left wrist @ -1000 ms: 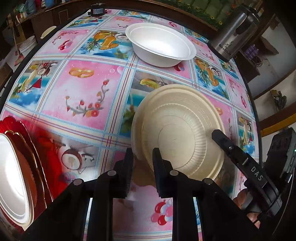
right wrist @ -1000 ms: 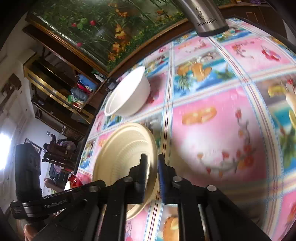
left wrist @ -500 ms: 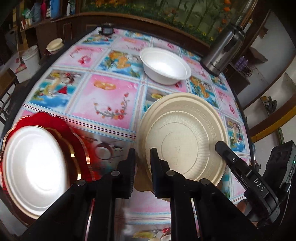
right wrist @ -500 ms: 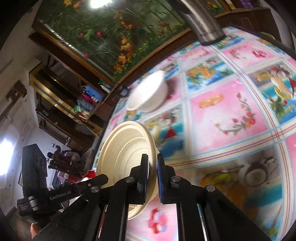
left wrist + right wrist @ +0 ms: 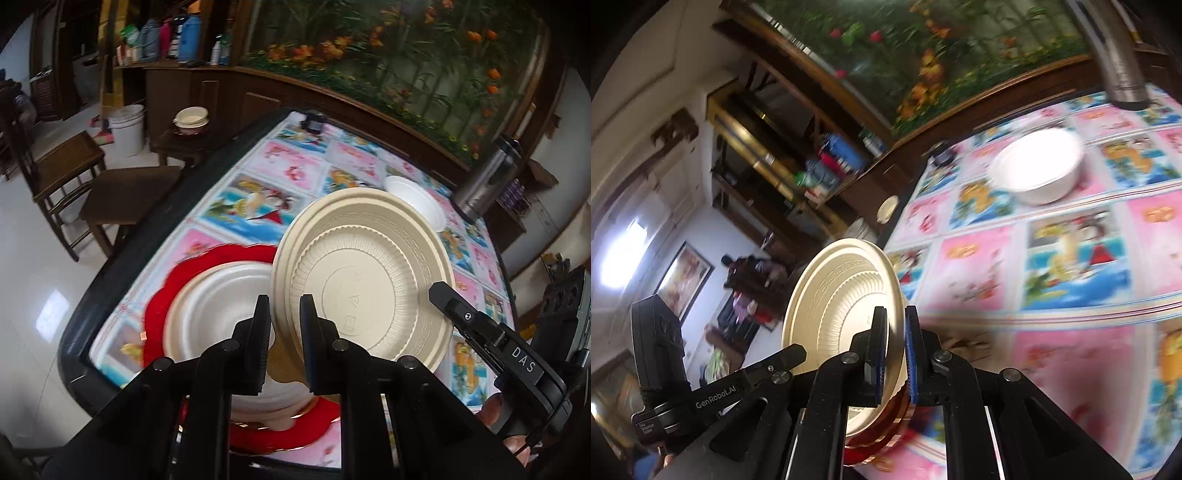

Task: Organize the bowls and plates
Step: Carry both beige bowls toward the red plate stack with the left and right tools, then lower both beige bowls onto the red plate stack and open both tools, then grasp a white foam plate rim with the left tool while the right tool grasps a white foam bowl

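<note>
A beige ribbed plate (image 5: 365, 280) is held in the air, tilted, by both grippers. My left gripper (image 5: 284, 317) is shut on its near rim. My right gripper (image 5: 895, 343) is shut on its opposite rim, and the plate shows in the right wrist view (image 5: 838, 314). Below it, at the table's near left corner, a white plate (image 5: 218, 310) lies on a red plate (image 5: 162, 295). A white bowl (image 5: 417, 201) stands farther back on the table; it also shows in the right wrist view (image 5: 1039, 166).
The table carries a bright pink and blue picture cloth (image 5: 258, 206) with a dark edge (image 5: 122, 258). A steel flask (image 5: 487, 181) stands at the far right. A wooden chair (image 5: 62, 166) and a white bucket (image 5: 127, 127) stand on the floor to the left.
Both grippers have carried the beige plate up and to the left, from the middle of the table to above the white and red plates. The bowl has not moved.
</note>
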`<state>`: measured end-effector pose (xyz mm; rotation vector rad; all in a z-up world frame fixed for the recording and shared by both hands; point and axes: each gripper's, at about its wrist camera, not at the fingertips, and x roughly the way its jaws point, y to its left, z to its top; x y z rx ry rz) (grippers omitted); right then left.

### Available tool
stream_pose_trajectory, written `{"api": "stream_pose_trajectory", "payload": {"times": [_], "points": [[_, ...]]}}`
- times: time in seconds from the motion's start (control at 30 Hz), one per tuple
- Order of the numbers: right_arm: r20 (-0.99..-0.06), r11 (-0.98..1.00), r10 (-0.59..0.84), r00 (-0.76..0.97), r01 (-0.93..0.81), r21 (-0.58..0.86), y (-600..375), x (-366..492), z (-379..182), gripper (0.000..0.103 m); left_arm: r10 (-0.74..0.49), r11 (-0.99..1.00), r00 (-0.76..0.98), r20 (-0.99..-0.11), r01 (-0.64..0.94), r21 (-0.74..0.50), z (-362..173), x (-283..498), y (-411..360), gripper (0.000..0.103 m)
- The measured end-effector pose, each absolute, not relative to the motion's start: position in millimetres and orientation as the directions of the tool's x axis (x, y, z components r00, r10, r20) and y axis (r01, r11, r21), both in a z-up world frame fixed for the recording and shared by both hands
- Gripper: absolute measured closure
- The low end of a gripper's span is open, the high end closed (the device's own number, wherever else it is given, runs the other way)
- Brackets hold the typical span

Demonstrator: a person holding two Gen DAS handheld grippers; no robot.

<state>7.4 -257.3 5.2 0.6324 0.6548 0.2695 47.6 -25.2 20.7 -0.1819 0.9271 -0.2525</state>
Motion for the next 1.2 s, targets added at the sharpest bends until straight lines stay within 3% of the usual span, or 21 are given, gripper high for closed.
{"api": "stream_pose_trajectory", "payload": {"times": [0.47, 0.53, 0.67, 0.87, 1.0, 1.1, 1.2], "points": [[-0.571, 0.818, 0.468, 0.674, -0.086, 0.569, -197.6, 29.7, -31.0, 0.091, -0.238, 0.963, 0.543, -0.805, 0.025, -0.268, -17.0, 46.4, 22.1, 0.090], [-0.572, 0.829, 0.458, 0.680, -0.095, 0.551, -193.8, 28.6, -31.0, 0.090, -0.166, 0.975, 0.603, -0.780, -0.020, -0.223, -10.6, 40.6, 31.2, 0.086], [-0.526, 0.836, 0.430, 0.734, -0.102, 0.540, -211.8, 23.7, -22.8, 0.078, -0.098, 0.981, 0.676, -0.731, -0.058, -0.185, 3.0, 34.1, 43.2, 0.050], [-0.508, 0.870, 0.234, 0.829, 0.055, 0.491, -285.3, 26.2, -28.2, 0.070, -0.115, 0.985, 0.696, -0.708, -0.012, -0.172, 12.1, 33.4, 26.6, 0.048], [-0.530, 0.817, 0.122, 0.839, 0.219, 0.534, -354.4, 26.0, -44.5, 0.067, -0.154, 0.986, 0.682, -0.715, 0.063, -0.152, 19.4, 38.4, -8.4, 0.048], [-0.533, 0.768, 0.050, 0.845, 0.309, 0.561, -399.9, 21.4, -49.9, 0.063, -0.198, 0.980, 0.662, -0.723, 0.128, -0.151, 28.1, 43.2, -43.5, 0.040], [-0.539, 0.735, 0.010, 0.842, 0.359, 0.575, -432.3, 17.1, -53.1, 0.059, -0.209, 0.977, 0.656, -0.725, 0.169, -0.128, 34.5, 48.6, -79.8, 0.038]]}}
